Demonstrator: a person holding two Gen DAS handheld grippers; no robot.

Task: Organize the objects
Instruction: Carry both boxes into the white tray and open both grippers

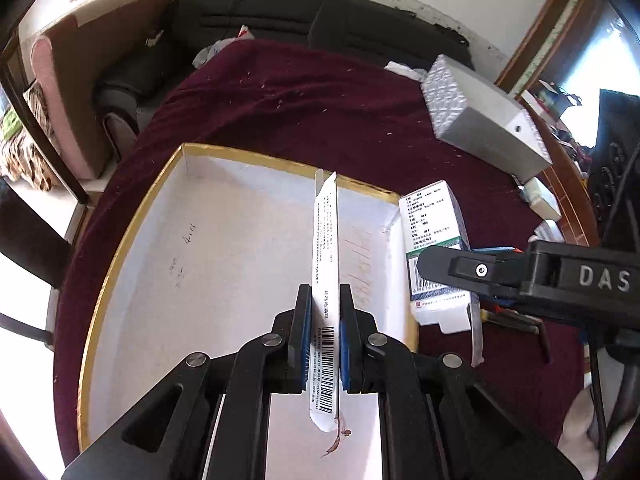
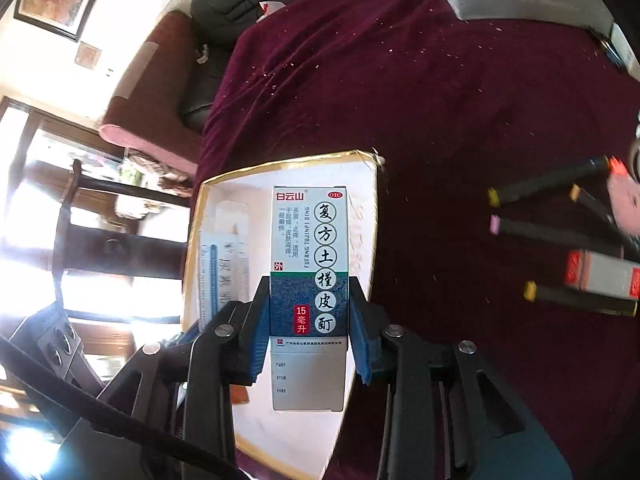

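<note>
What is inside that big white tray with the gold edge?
Nothing rests in the tray where visible: a bare white floor with faint pen marks. The left gripper and its flat packet cover the part beneath them.

White tray edged in gold – maroon cloth – medicine box white above, mottled blue-green below.

From my left hand-held gripper, a thin packet stands on edge between the jaws, above the shallow tray that sits on the cloth-covered surface. To the right, my right hand-held gripper holds a small carton over the tray's right edge. A long box lies behind, toward the surface's far right. Several pens lie well right of the tray. A sofa stands beyond the surface.
</note>
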